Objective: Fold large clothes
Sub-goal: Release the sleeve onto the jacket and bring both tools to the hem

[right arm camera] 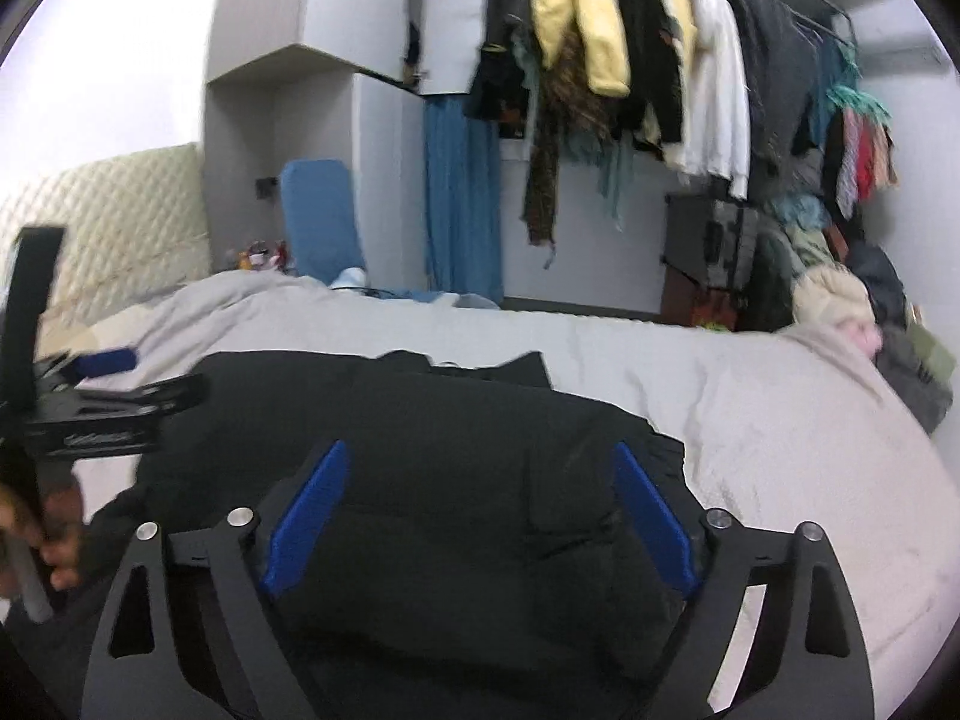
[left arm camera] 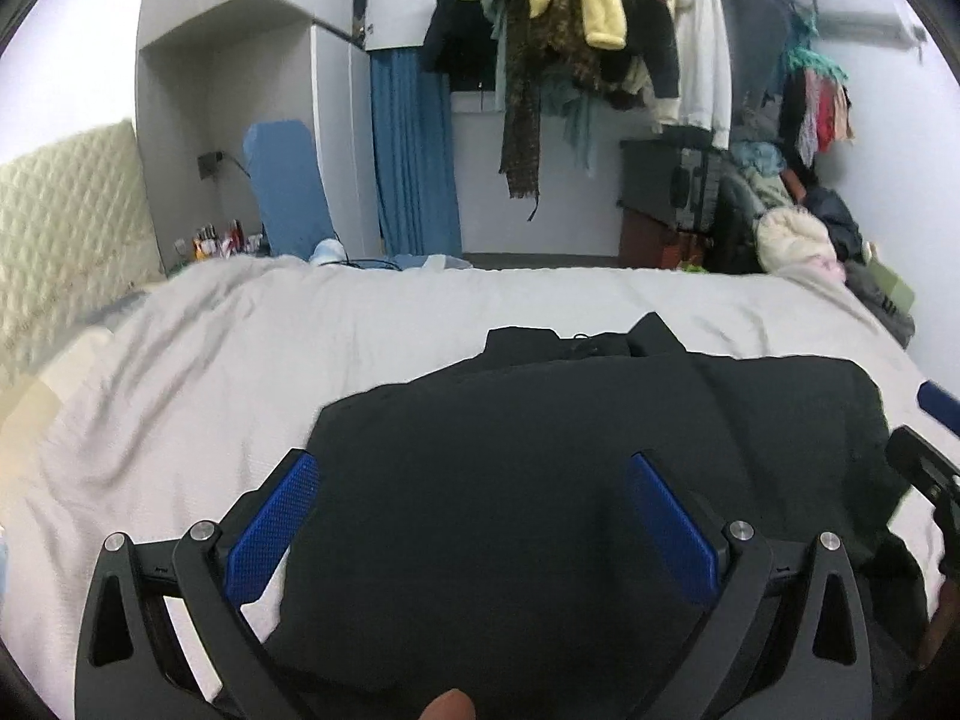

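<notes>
Both grippers hover over the black padded fabric garment [left arm camera: 570, 450], which lies partly folded on the pale grey wrinkled bed cover [left arm camera: 210, 372]. The left gripper [left arm camera: 474, 516] has its 2 blue fingers spread wide with nothing pinched, and the right gripper [right arm camera: 480, 516] is spread too, empty.

I think the thick cloth may spring open if it is left unpressed. A fingertip could also catch only the top layer and drag the fold crooked. The 2 tools stand near each other and might collide.
</notes>
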Motion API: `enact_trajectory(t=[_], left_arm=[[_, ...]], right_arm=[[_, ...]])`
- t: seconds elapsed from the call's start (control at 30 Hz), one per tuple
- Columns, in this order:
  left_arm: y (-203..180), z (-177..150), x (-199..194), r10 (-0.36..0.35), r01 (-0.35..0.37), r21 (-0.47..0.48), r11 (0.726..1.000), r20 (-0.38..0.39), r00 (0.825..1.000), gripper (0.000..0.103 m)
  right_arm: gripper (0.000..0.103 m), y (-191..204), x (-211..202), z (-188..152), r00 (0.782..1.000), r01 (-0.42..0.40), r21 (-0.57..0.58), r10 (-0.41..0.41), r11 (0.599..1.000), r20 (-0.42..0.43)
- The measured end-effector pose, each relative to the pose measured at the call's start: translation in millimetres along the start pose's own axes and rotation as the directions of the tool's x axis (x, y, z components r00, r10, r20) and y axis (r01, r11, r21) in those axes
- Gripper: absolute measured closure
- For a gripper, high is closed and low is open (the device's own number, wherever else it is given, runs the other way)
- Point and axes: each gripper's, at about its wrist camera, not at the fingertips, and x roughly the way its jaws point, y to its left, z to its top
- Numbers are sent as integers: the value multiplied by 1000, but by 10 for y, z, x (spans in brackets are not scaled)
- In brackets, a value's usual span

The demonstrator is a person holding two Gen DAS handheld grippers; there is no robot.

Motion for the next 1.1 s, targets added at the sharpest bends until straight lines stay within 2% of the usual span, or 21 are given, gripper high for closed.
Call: enact_trajectory(t=[0.1,0.2,0.33,0.5,0.6,0.7,0.8,0.87,0.97,1.1], left_arm=[[-2,-133,334,-22,22,-22,1000,-36,999,0],[-14,-207,582,-32,32,8,999,-16,999,0],[7,-257,862,-59,59,23,998,-33,998,0],[-2,-282,1076,-79,80,18,997,-53,995,0],[-50,-261,1178,-65,68,32,997,-74,995,0],[-88,-244,1118,-52,55,23,998,-89,995,0],[-90,-262,953,-38,40,21,999,-96,995,0],[-36,-234,777,-33,32,-9,999,-114,993,0],[70,-122,413,-62,56,-56,997,-108,992,0],[133,14,-155,-50,48,-29,998,-87,995,0]], right_arm=[[16,-15,300,-151,1000,15,-10,-15,1000,-21],[16,-38,556,-294,999,3,4,-3,1000,-36],[15,-62,732,-351,999,6,17,-5,1000,-47],[13,-59,938,-425,997,18,-11,-19,1000,-74],[12,-69,1006,-439,994,31,-6,-32,999,-102],[12,-41,1008,-434,988,32,-9,-33,999,-152],[12,-64,869,-376,977,20,16,-16,1000,-211],[12,-32,633,-298,977,6,8,-4,1000,-213],[12,56,136,-135,989,3,-49,-10,999,-146],[12,124,-612,162,997,-12,-50,8,999,-78]])
